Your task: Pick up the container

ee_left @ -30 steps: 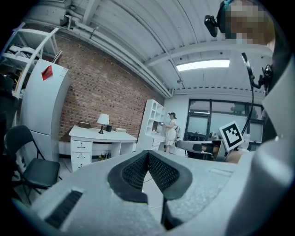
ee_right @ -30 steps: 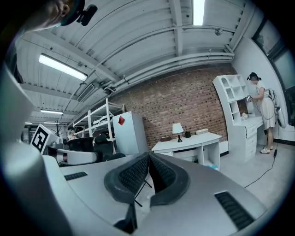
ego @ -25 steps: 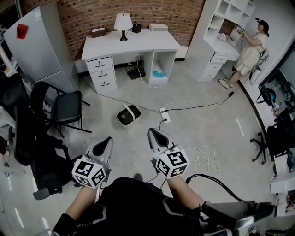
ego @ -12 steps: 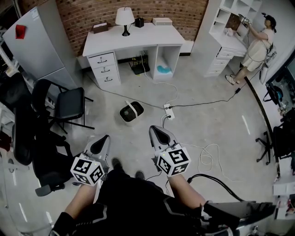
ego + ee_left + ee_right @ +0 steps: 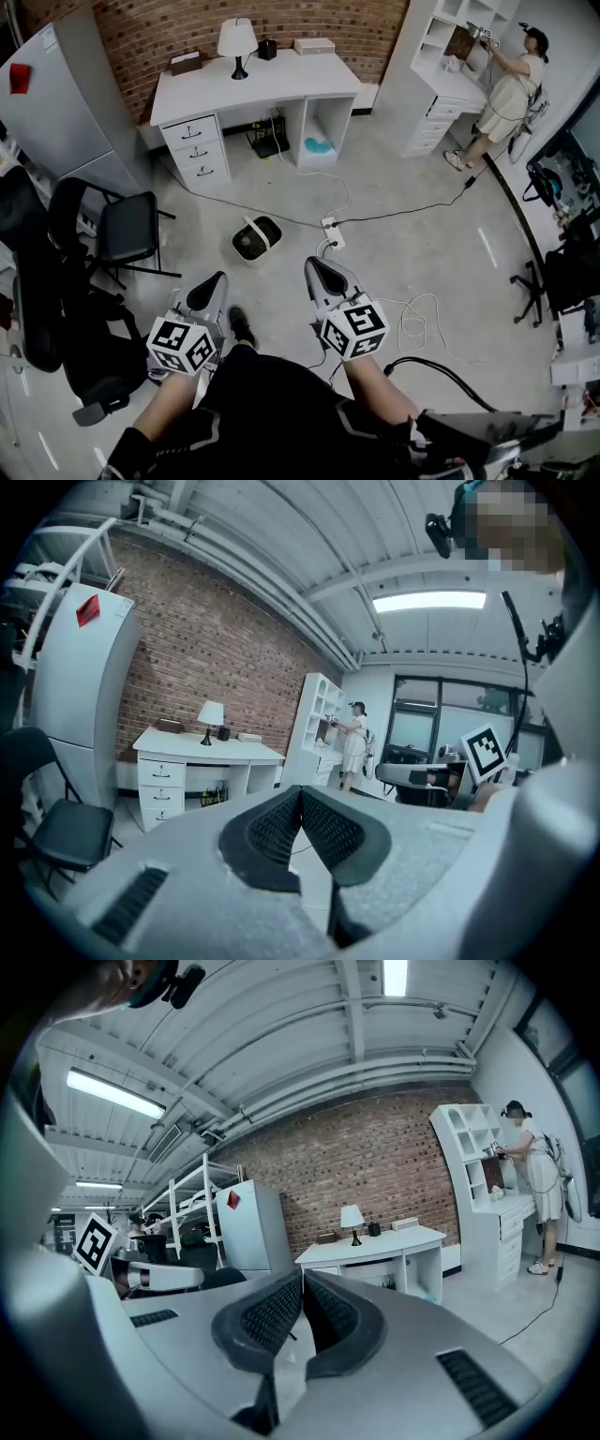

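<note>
Both tools we hold out front, side by side, roughly level: left gripper point(image 5: 210, 283) and right gripper point(image 5: 317, 269), each clamped tight on nothing. Our container point(image 5: 256, 238) sits upright on the floor point(image 5: 422, 253) ahead, apart from both, long axis slanting lower-left to upper-right in the head view.

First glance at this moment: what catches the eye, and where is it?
Both shut and empty, the left gripper and right gripper fill the foreground of the head view. Just ahead, the small white container with a handle sits on the grey floor; a white desk with a lamp stands beyond it against the brick wall.
</note>
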The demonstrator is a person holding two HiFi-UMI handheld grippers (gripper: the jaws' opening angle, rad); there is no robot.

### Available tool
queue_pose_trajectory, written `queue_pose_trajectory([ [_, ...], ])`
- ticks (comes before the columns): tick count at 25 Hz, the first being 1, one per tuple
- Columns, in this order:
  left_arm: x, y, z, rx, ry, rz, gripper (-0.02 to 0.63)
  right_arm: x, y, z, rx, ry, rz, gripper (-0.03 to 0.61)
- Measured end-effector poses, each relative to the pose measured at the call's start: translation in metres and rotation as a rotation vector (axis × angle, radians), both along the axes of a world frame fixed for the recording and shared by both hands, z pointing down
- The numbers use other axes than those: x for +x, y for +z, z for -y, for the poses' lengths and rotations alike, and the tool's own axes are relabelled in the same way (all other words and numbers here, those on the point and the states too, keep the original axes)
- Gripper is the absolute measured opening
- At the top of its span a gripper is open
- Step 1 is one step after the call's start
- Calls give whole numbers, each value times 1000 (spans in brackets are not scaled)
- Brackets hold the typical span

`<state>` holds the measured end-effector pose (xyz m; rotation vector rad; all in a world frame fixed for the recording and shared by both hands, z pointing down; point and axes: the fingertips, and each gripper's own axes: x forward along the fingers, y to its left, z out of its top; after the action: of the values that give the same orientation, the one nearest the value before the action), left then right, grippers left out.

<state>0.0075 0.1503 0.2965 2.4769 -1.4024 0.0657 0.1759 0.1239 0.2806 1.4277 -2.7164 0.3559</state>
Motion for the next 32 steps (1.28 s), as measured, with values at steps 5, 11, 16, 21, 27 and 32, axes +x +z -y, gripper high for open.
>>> queue_pose_trajectory([
  [5,-17,0,45,-7,16,-26,11,-17,-8,38,10,25,-17,9],
  [11,-45,7,94,6,25,-24,11,-53,2,88,-19,-19,-58,9],
  [16,-75,10,134,15,47,-37,11,-98,8,139,-48,-52,-87,9],
  [21,-105,10,170,27,34,-56,11,-129,4,174,-27,-83,-136,9],
  [27,-128,14,204,-4,60,-52,11,-141,4,209,-38,-53,-137,9],
  [32,-115,17,220,-29,80,-43,11,-130,12,223,-52,-73,-161,9],
])
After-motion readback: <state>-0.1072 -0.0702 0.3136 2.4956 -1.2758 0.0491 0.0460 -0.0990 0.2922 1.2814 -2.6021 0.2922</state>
